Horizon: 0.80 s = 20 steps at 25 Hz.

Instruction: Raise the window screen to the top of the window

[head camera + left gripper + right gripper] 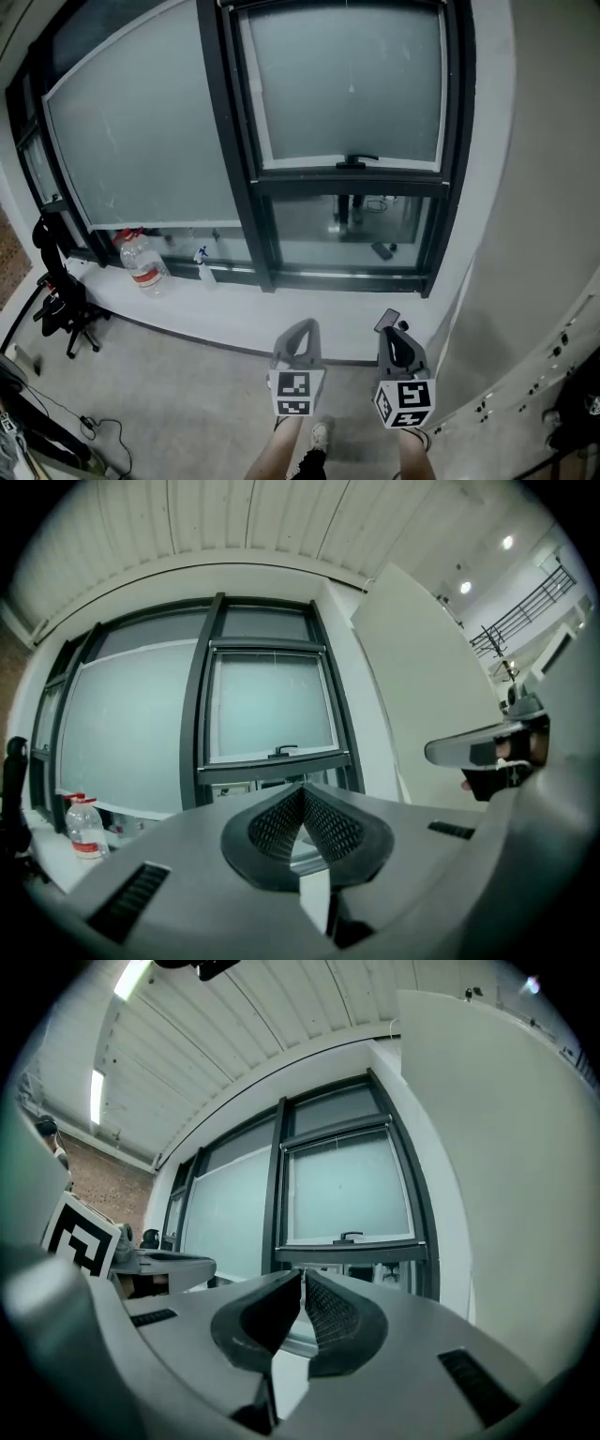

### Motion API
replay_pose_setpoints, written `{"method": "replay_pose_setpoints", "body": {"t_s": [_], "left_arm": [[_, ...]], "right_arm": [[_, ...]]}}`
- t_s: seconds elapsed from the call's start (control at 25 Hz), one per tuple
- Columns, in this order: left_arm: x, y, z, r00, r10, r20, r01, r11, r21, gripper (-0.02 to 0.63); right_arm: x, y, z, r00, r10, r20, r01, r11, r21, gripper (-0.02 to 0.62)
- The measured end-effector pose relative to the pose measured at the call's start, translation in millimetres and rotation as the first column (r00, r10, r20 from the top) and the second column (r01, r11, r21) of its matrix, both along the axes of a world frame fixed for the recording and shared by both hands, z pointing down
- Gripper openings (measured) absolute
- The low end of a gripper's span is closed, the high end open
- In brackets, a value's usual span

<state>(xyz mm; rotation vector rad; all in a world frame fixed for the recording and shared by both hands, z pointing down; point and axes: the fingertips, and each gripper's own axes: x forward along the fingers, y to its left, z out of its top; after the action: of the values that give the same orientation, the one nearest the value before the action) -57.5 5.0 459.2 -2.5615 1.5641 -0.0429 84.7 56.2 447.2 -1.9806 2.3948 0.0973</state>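
1. Window screen (347, 84), frosted, fills the upper part of the rt sash at 12 o'clock from both grippers. Its bottom bar w/ a small black handle (356, 161) sits about mid-height, clear glass below, so the raise looks not yet begun
2. Left gripper (298, 336) & right gripper (395, 336) are held low, side by side at 6 o'clock of the head view, well apart from the glass & aimed up at it; prob a ready pose ahead of a reach
3. Left gripper view: jaws together at the tips, nothing btwn them; handle (284, 751) just above at 12 o'clock
4. Right gripper view: jaws together too, only a hairline slit, empty; handle (350, 1237) at 1 o'clock
5. Edges: dark frame hems the screen on both sides, so the bar can only run straight up toward 12 o'clock; no clutter on that path. White wall (525, 187) is near at 3 o'clock, so less elbow room on the rt
6. Sill (309, 305) lies btwn grippers & glass; water bottle (142, 264) & spray bottle (203, 267) at 10 o'clock, well apart from the handle
7. Jaws would need to part before taking the handle
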Motion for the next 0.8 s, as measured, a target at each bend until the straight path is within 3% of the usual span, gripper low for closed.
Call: {"method": "replay_pose_setpoints", "body": {"t_s": [0.32, 0.52, 0.8], "left_arm": [[-10.4, 71.4, -9.3, 1.000, -0.011, -0.028, 0.010, 1.000, -0.019, 0.003], [-12.1, 89.2, -6.6, 1.000, 0.015, -0.013, -0.015, 1.000, -0.017, 0.003], [-21.2, 93.3, -8.0, 0.999, 0.036, -0.013, -0.036, 0.999, -0.015, 0.003]], "right_arm": [[-8.8, 66.1, -14.8, 1.000, -0.024, 0.009, 0.024, 1.000, 0.006, 0.006], [-14.6, 81.4, -10.0, 0.999, -0.028, 0.033, 0.028, 1.000, -0.006, 0.006], [-34.1, 88.6, -17.3, 0.999, -0.031, -0.022, 0.031, 1.000, 0.004, 0.006]]}}
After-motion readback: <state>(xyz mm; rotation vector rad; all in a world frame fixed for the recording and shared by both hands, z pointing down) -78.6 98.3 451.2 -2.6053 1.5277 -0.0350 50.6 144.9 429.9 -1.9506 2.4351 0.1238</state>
